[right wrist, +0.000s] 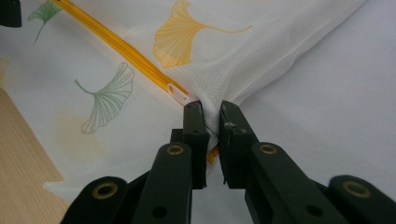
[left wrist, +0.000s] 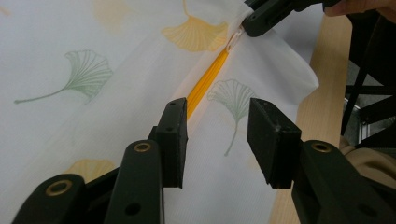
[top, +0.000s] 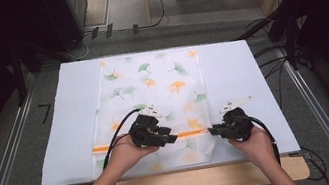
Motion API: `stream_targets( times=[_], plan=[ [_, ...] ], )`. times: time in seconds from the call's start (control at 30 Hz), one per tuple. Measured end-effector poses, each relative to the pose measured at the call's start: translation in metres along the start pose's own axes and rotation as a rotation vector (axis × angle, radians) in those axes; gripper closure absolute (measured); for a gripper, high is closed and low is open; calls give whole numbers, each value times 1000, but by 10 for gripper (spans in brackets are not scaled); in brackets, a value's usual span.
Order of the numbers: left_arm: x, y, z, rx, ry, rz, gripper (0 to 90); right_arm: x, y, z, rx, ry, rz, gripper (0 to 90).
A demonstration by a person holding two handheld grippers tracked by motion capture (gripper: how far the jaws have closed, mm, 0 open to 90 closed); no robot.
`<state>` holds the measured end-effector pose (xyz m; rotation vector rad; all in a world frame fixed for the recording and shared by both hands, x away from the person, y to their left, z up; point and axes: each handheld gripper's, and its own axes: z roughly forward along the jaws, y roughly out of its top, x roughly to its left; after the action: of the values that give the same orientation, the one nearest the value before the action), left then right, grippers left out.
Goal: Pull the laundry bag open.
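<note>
Right hand-held gripper (right wrist: pixel 212 122) is clenching a bunched fold of the white mesh bag (right wrist: pixel 261 56) at the end of its orange zipper (right wrist: pixel 116 44), with the white zipper pull (right wrist: pixel 177 94) lying just beside the left jaw. In the high view this right hand-held gripper (top: pixel 215 129) is sitting at the bag's right edge, near the front of the surface (top: pixel 74 112), with the person's right hand (top: pixel 254 141) wrapped around its body.

Left hand-held gripper (left wrist: pixel 217 128) is standing released, its jaws spread apart and hovering over the zipper (left wrist: pixel 205 84) line; the mesh is lying between them, but the pads are not pressing on it. From above, the left hand-held gripper (top: pixel 172 137) is sitting over the middle of the zipper (top: pixel 189 133), held by the left hand (top: pixel 125 156).

Farther along the zipper in the left gripper view, the other hand-held gripper's black jaw is touching the bag beside the pull (left wrist: pixel 235 39).

Beyond both hands, the bag (top: pixel 151 84), printed with green and orange ginkgo leaves (top: pixel 178 86), is lying flat on the white surface and stretching toward its far edge. A wooden ledge (top: pixel 192 181) is running along the near side, under the forearms.
</note>
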<state>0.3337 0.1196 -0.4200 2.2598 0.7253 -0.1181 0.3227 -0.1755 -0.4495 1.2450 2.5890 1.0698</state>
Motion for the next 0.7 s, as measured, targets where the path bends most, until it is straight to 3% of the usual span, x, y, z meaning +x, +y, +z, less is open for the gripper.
stream_targets(
  times=[0.23, 0.43, 0.7],
  plan=[
    [-7, 3, 6, 1, -5, 24, 671, 2, 1, -3, -1, 6, -5, 842],
    [-14, 9, 19, 43, -18, 42, 673, 2, 2, -4, -2, 17, -11, 842],
    [-18, 16, 35, 55, -25, 56, 685, 2, 4, -6, -7, 23, -6, 842]
  ],
)
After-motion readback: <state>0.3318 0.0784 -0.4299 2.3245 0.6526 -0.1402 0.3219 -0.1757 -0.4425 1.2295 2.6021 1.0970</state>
